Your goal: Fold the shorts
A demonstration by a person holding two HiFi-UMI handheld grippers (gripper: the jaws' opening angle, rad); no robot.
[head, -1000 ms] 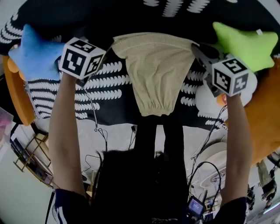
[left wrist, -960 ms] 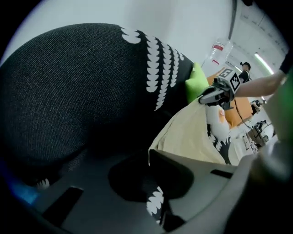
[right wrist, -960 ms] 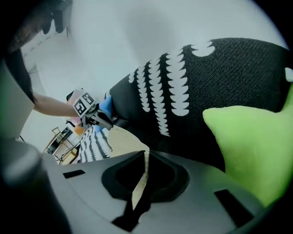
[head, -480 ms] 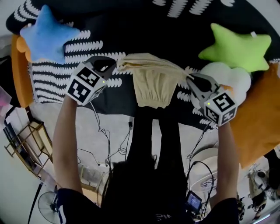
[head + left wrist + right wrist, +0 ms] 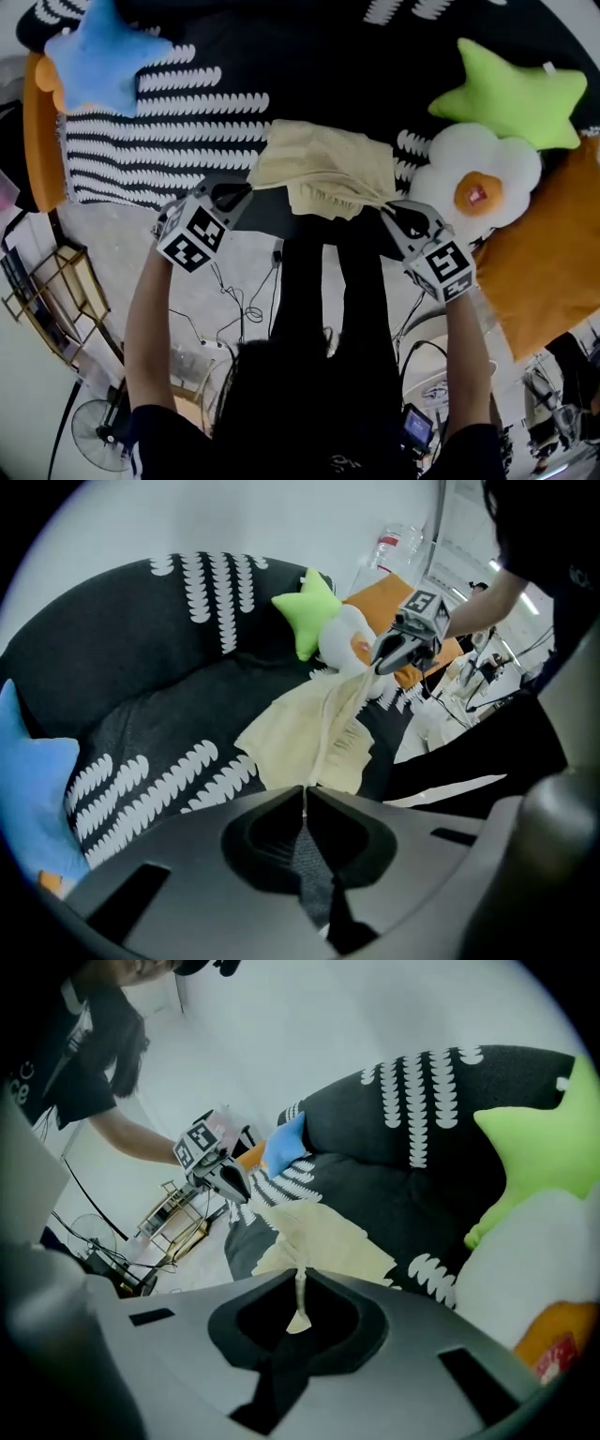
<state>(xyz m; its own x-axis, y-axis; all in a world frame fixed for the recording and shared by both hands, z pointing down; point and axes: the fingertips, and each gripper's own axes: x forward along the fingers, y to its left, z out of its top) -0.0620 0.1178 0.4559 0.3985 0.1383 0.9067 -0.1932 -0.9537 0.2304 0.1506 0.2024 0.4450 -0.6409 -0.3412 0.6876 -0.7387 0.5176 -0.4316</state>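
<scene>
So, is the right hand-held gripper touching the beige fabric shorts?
Touching. The right gripper view shows an edge of the beige fabric shorts pinched between the shut jaws of the right hand-held gripper.

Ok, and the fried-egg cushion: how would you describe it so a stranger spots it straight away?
Find the black couch with white print, then look to its right end in the head view. The egg cushion sits just below the green star cushion and above the big orange cushion. It alone is white, with rounded lobes and an orange centre.

Beige shorts [image 5: 323, 164]; black sofa [image 5: 309, 66] (white scalloped rows).
</scene>
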